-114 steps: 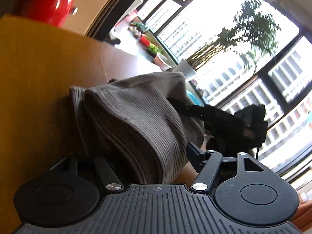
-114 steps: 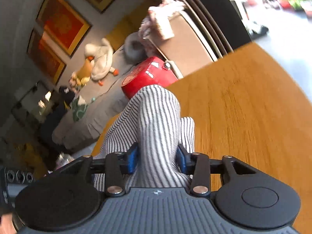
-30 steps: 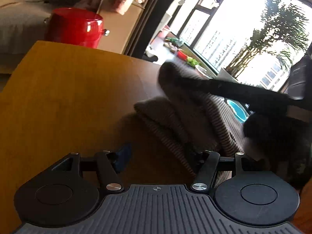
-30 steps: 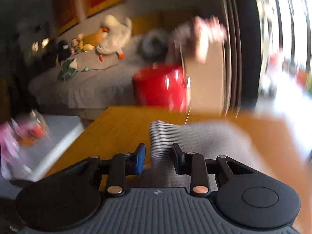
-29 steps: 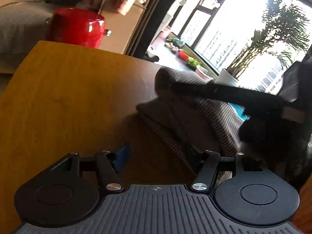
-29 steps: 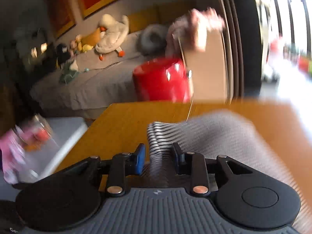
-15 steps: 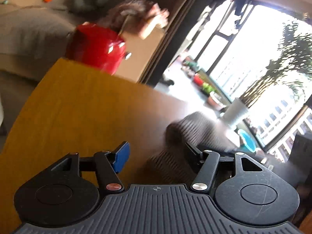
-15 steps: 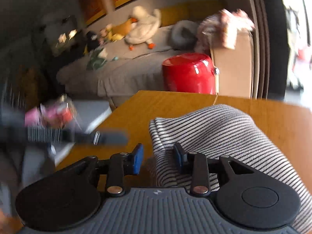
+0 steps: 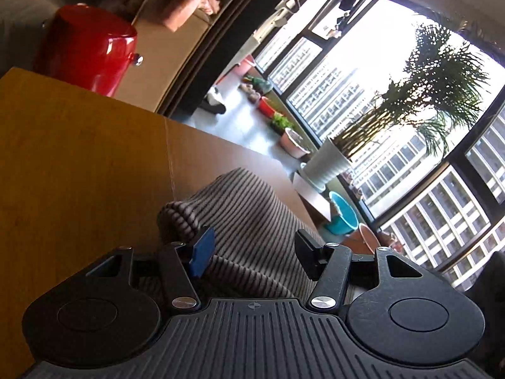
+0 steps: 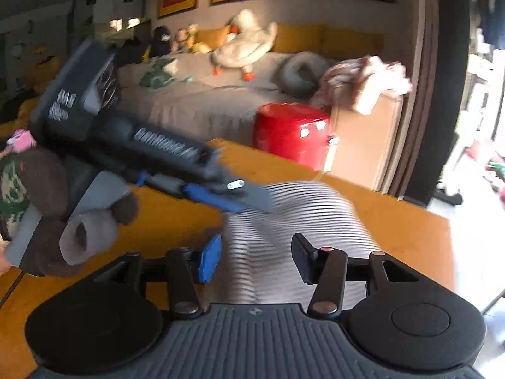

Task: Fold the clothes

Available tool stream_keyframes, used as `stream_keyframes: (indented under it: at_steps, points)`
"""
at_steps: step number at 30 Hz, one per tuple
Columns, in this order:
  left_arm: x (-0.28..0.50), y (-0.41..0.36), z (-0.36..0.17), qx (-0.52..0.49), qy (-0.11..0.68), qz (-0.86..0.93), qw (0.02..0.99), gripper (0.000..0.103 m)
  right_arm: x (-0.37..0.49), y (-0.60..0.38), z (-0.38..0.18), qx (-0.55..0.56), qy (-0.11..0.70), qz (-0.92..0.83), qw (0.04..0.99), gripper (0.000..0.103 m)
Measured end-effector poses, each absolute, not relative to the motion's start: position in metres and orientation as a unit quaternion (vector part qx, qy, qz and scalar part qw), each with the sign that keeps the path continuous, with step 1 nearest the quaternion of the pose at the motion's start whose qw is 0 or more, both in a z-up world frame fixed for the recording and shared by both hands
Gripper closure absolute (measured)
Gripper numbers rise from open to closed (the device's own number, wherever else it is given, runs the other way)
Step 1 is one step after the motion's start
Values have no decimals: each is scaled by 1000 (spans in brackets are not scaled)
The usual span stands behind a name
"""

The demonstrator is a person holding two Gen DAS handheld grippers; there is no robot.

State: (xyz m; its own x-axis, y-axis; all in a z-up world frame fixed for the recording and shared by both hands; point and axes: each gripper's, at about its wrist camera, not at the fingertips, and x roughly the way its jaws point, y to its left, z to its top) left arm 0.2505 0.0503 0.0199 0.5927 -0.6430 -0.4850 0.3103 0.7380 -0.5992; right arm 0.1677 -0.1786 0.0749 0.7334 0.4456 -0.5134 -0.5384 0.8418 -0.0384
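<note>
Ribbed striped garment (image 9: 249,218) lies bunched on smooth wooden table (image 9: 79,158), tools spread.

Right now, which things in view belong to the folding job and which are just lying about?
Job:
- striped garment on the wooden table
- left tool, open
- right tool, open

Lying about:
- red pot
- potted palm
- teal bucket
- plush goose

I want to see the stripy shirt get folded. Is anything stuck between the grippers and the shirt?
Nothing visible is. The striped garment lies on the wooden table right between the open fingers of the left gripper and of the right gripper. The red pot sits beyond the table's far edge.
</note>
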Motion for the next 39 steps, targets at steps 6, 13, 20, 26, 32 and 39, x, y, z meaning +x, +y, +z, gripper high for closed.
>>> stream_keyframes:
  at_steps: [6, 13, 20, 26, 32, 39]
  points:
    - [244, 50, 17, -215, 345, -276, 871, 41, 192, -198, 54, -59, 278, 197, 938, 53]
    - [245, 54, 14, -201, 341, -276, 876, 42, 149, -177, 33, -55, 293, 200, 933, 55]
    - [240, 43, 18, -160, 325, -266, 893, 41, 113, -151, 35, -79, 309, 280, 906, 37]
    - [218, 46, 37, -138, 312, -242, 908, 32, 116, -151, 36, -71, 312, 275, 907, 35]
    - [209, 54, 31, -122, 325, -234, 908, 35, 116, -172, 65, -40, 295, 267, 916, 34]
    - [211, 61, 16, -148, 341, -238, 897, 35, 139, -190, 105, -19, 227, 220, 949, 51]
